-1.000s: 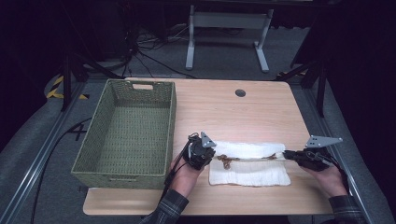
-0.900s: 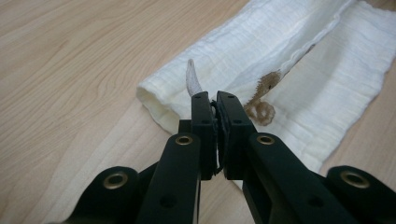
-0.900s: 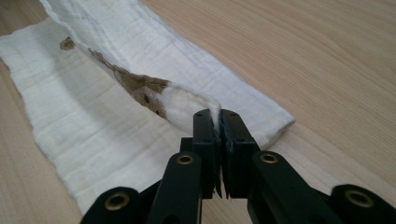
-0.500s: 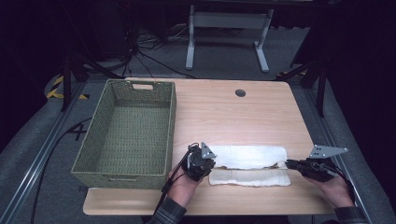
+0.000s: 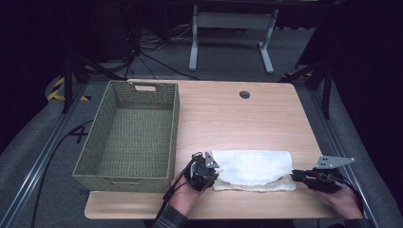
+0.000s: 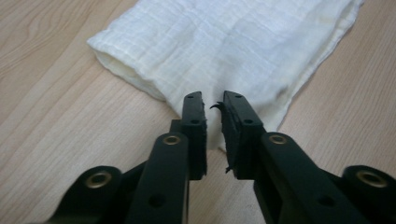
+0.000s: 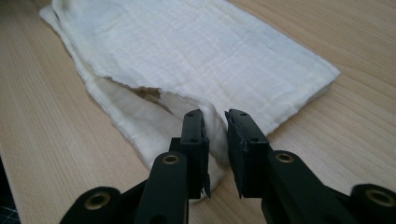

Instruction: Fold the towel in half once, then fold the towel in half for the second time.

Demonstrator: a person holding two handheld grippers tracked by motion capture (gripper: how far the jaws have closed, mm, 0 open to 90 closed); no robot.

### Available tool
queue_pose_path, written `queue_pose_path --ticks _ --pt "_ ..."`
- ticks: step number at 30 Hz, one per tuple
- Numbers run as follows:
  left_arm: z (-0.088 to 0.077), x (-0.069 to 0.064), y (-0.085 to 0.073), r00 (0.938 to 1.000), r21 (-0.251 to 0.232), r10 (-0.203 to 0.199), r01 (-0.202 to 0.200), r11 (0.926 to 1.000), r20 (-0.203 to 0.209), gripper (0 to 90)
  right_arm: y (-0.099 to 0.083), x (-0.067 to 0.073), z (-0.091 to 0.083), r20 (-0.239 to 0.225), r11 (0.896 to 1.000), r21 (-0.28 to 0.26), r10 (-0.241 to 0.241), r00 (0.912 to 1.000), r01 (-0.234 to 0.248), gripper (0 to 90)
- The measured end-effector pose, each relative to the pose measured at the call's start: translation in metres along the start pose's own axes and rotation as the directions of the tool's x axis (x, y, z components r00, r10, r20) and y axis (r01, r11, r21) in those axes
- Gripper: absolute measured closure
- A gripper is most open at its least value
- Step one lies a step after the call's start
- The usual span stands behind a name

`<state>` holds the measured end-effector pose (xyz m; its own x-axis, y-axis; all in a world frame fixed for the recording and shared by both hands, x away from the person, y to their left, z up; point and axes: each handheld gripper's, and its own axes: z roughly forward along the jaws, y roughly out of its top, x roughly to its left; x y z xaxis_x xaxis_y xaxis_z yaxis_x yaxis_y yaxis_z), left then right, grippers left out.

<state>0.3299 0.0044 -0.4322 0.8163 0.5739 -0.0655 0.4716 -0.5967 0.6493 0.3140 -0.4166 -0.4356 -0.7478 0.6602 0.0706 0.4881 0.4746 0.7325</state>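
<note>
Towel lies folded on the table, right of the basket, long axis running between my hands. Left gripper and right gripper sit at opposite ends, jaws just parted, cloth loose between them.

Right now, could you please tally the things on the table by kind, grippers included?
White folded cloth: 1
Green woven basket: 1
Grippers: 2, the left gripper and the right gripper
Total: 4
</note>
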Motion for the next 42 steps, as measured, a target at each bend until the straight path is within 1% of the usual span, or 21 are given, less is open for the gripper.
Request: queue_pose_path --ticks 1,3,5,7,10,11,13,14,18,19,22,23,25,26,28,30,31,34,36,37,42 --pt "-0.002 0.0 -0.001 0.9999 -0.004 -0.013 0.013 0.9999 -0.002 75.1 0.0 0.001 -0.002 -0.004 1.0 -0.007 0.0 1.0 0.0 74.0" --pt "-0.004 0.002 0.0 1.0 -0.019 -0.005 0.005 0.9998 -0.004 74.0 -0.001 0.003 -0.006 -0.005 1.0 -0.024 0.002 1.0 -0.003 73.3" --pt "-0.005 0.002 0.001 0.9999 -0.029 -0.011 0.011 0.9995 -0.011 73.3 -0.001 0.004 -0.01 -0.008 0.999 -0.039 0.004 1.0 -0.004 72.6" --pt "-0.006 0.003 0.002 0.9999 -0.028 -0.01 0.01 0.9995 -0.008 73.1 -0.001 0.004 -0.012 -0.007 0.999 -0.045 0.001 1.0 -0.001 72.6" --pt "-0.004 0.005 0.004 0.9995 -0.037 -0.025 0.025 0.999 -0.017 71.7 0.001 0.002 -0.014 0.007 0.998 -0.06 0.005 1.0 -0.005 72.8" --pt "-0.003 0.007 0.006 0.9996 -0.033 -0.024 0.023 0.9992 -0.016 71.0 0.001 0.001 -0.013 0.012 0.998 -0.057 0.007 0.9999 -0.006 72.8" --pt "-0.001 0.007 0.009 0.9994 -0.045 -0.033 0.032 0.9985 -0.012 69.7 0.004 -0.003 -0.01 0.014 0.999 -0.05 0.008 0.9999 -0.008 72.6" --pt "0.001 0.008 0.012 0.9996 -0.038 -0.027 0.026 0.9989 -0.013 68.7 0.005 -0.005 -0.008 0.016 0.999 -0.049 0.007 0.9999 -0.006 72.3" --pt "0.006 0.01 0.018 0.9992 -0.035 -0.035 0.035 0.9988 -0.021 67.0 0.013 -0.011 -0.002 0.023 0.999 -0.046 0.005 0.9997 -0.004 70.2" --pt "0.009 0.013 0.022 0.9989 -0.047 -0.037 0.036 0.9983 -0.028 66.7 0.015 -0.013 -0.001 0.027 0.999 -0.045 0.005 0.9996 -0.004 69.8" --pt "0.013 0.018 0.028 0.9982 -0.045 -0.047 0.045 0.998 -0.039 66.3 0.018 -0.017 0.003 0.032 0.999 -0.043 0.007 0.9995 -0.006 69.0" --pt "0.015 0.02 0.03 0.9976 -0.054 -0.053 0.051 0.9973 -0.044 66.2 0.02 -0.019 0.005 0.031 0.999 -0.038 0.011 0.9995 -0.01 68.7" --pt "0.018 0.024 0.034 0.997 -0.046 -0.057 0.054 0.9975 -0.053 66.0 0.023 -0.023 0.008 0.033 1.0 -0.031 0.008 0.9994 -0.007 68.2" --pt "0.019 0.026 0.036 0.9962 -0.051 -0.061 0.058 0.997 -0.061 66.0 0.025 -0.025 0.01 0.033 1.0 -0.029 0.01 0.9994 -0.009 67.8" --pt "0.022 0.031 0.041 0.9941 -0.053 -0.079 0.076 0.9957 -0.074 66.0 0.029 -0.029 0.014 0.04 0.999 -0.03 0.012 0.9991 -0.011 67.2" --pt "0.027 0.038 0.044 0.9933 -0.056 -0.082 0.078 0.9954 -0.081 65.6 0.033 -0.034 0.017 0.047 0.999 -0.029 0.02 0.9987 -0.019 67.0" --pt "0.028 0.04 0.046 0.9927 -0.045 -0.087 0.084 0.9955 -0.084 65.2 0.035 -0.038 0.018 0.052 0.999 -0.029 0.021 0.9984 -0.02 66.9" --pt "0.032 0.047 0.049 0.9906 -0.046 -0.1 0.096 0.9943 -0.093 64.7 0.039 -0.047 0.022 0.065 0.999 -0.024 0.033 0.9973 -0.031 66.5" --pt "0.037 0.051 0.051 0.9898 -0.036 -0.103 0.1 0.9944 -0.098 64.6 0.041 -0.054 0.025 0.07 0.999 -0.031 0.045 0.9965 -0.043 66.5" --pt "0.039 0.053 0.052 0.9901 -0.023 -0.102 0.1 0.9947 -0.097 64.3 0.042 -0.059 0.028 0.079 0.999 -0.021 0.051 0.9956 -0.05 66.5" --pt "0.047 0.059 0.051 0.9867 -0.022 -0.121 0.119 0.9926 -0.108 64.3 0.044 -0.074 0.035 0.094 0.997 -0.011 0.074 0.9928 -0.073 66.6"
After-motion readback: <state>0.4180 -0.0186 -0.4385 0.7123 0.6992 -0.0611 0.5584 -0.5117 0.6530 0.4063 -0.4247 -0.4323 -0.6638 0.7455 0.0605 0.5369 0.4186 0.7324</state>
